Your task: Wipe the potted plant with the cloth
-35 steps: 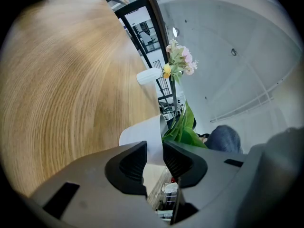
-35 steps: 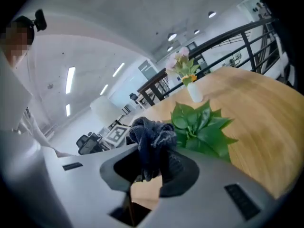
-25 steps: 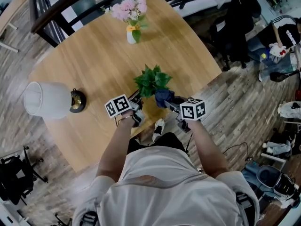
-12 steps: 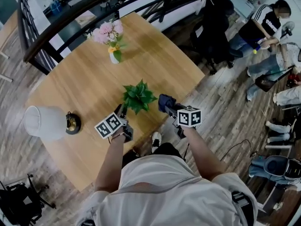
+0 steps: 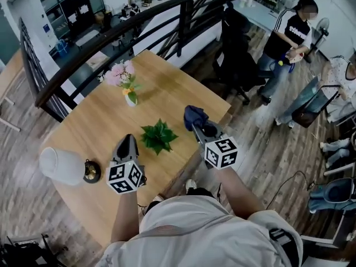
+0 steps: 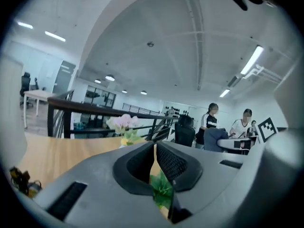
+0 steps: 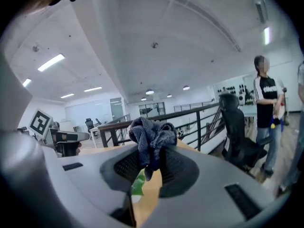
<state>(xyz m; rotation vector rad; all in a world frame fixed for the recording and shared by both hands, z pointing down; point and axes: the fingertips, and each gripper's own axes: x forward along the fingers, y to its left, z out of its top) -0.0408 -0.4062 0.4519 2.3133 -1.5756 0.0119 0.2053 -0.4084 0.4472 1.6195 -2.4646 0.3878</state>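
Blue-grey cloth [image 5: 193, 114] pinched in right gripper [image 5: 197, 124]; left gripper [image 5: 127, 142] closing empty; potted plant [image 5: 158, 136] between, near table [image 5: 167, 93] edge.

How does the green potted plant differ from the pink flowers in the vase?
The green leafy potted plant shows only leaves; the pink flowers in the white vase show blossoms. The plant stands mid-table, the vase nearer the far edge. Both stand on the wooden table.

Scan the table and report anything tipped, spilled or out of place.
Nothing stands out. The potted plant and flower vase stand upright on the table, nothing is spilled, and the cloth is bunched in the right gripper.
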